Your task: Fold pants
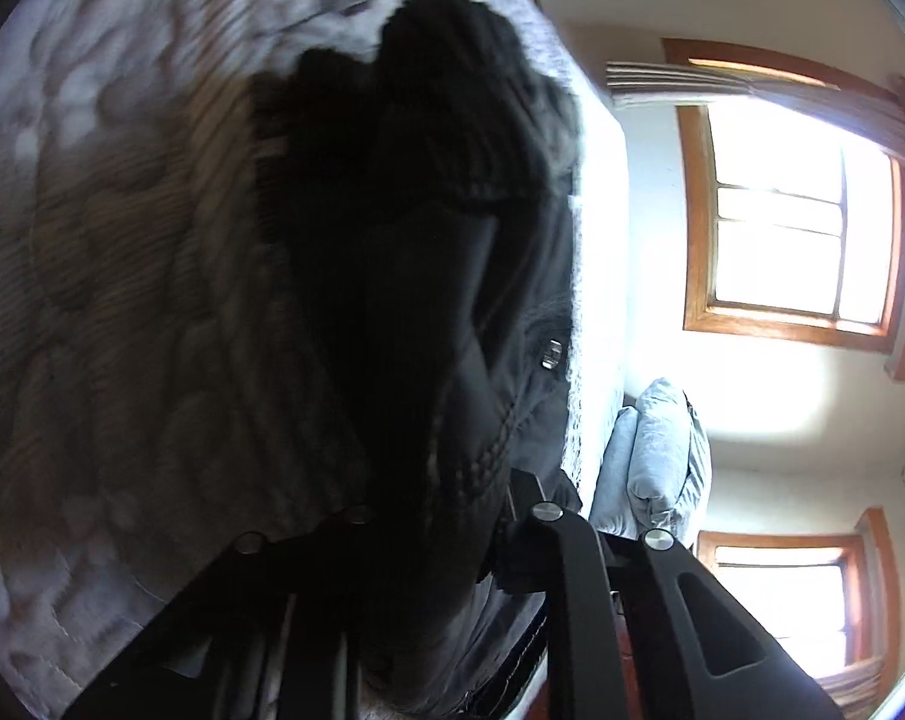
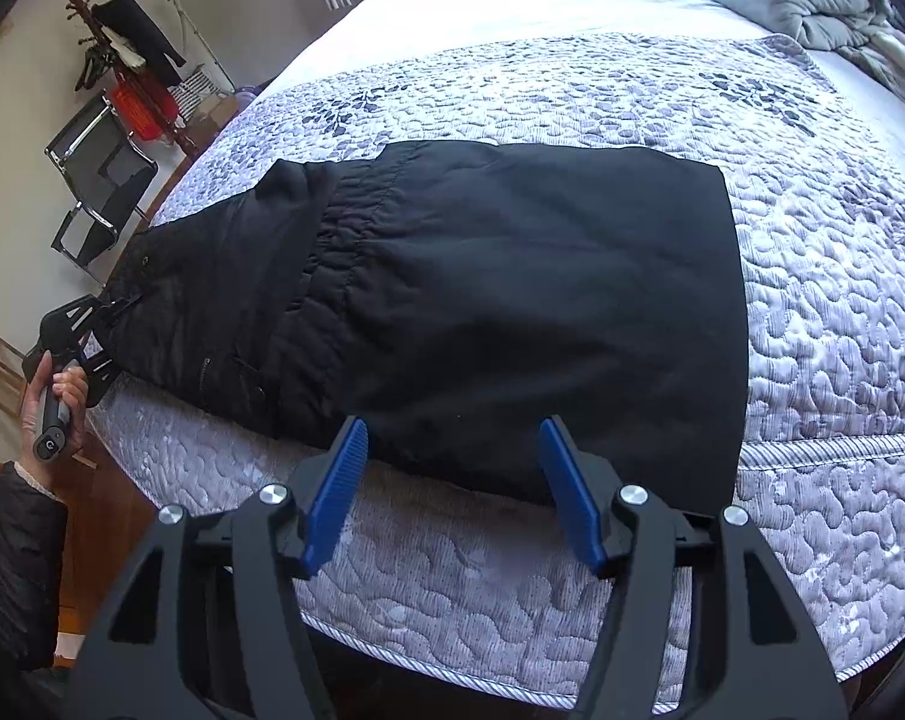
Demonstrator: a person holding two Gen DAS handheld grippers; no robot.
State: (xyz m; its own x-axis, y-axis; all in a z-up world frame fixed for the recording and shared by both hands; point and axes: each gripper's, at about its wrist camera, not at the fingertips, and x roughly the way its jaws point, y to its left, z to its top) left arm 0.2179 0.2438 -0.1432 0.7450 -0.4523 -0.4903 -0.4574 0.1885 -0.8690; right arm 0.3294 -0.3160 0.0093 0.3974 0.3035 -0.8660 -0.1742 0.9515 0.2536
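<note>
Right gripper gapes over folded pants; left gripper pinches waistband.

L hand-held gripper tips buried in pants, quilt blurred

No words, brands or numbers readable anywhere. Only sign: a small round power-style symbol on the butt of the left gripper's handle, at about nine o'clock in the right wrist view, too small to make out further.
</note>
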